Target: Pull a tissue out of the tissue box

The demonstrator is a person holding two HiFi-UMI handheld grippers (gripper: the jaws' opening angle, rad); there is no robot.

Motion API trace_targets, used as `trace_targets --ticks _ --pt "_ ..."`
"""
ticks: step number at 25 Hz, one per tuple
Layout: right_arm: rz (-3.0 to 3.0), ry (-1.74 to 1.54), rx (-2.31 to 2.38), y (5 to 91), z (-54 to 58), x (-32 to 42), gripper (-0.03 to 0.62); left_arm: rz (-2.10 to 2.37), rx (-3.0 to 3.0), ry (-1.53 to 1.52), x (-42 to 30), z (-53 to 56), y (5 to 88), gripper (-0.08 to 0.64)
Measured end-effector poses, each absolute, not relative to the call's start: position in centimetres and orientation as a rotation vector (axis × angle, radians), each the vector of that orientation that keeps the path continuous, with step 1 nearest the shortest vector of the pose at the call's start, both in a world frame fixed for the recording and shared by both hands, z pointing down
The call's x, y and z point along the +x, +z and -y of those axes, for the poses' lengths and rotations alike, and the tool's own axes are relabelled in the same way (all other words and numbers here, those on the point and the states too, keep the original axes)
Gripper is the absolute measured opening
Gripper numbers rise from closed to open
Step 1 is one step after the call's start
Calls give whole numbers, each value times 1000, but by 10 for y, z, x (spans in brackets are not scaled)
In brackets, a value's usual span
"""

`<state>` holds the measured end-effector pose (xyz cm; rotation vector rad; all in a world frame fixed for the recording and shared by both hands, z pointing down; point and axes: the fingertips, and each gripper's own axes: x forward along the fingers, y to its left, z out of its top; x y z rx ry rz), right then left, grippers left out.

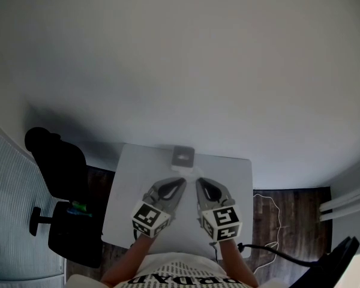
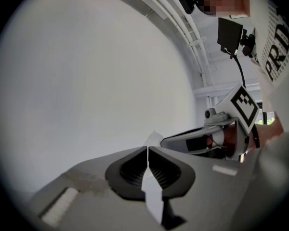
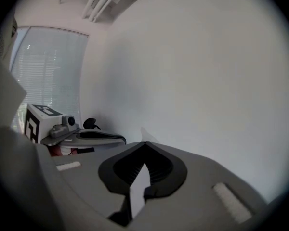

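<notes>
- The left gripper (image 1: 180, 182) is sitting in the lower middle of the head view, over the white table (image 1: 228, 179), with its tips aiming toward the top of the frame.
- Its jaws are pressing together on a white tissue (image 2: 153, 191). In the left gripper view the sheet is running as a thin strip down the closed line of the jaws, and a small corner is poking out past the tips.
- The right gripper (image 1: 200, 182) is sitting just beside it, to the right, and the two pairs of tips are leaning toward each other.
- Its jaws are also closing flat on a white sheet of tissue, which is showing between the dark pads in the lower middle of the right gripper view. I cannot tell whether both grippers are pinching the same sheet.
- The tissue box (image 1: 183, 156) is standing on the table near its far edge, just above the gripper tips in the head view and apart from them.
- A marker cube (image 1: 150, 218) is riding on the back of each gripper, near the bottom of the frame.
- A black office chair (image 1: 63, 179) is standing to the left of the table on the dark wooden floor (image 1: 288, 209).
- A black cable (image 1: 270, 254) is lying at the lower right.
- A plain pale wall (image 1: 180, 59) is filling the upper half of the head view.
</notes>
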<state>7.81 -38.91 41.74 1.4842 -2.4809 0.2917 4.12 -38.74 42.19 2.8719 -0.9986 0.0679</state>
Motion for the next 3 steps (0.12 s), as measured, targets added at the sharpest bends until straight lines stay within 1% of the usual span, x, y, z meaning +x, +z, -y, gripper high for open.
trace_targets --ticks 3 --pt "2480 292 1481 418 391 78 8 1001 2871 72 41 390 422 -2"
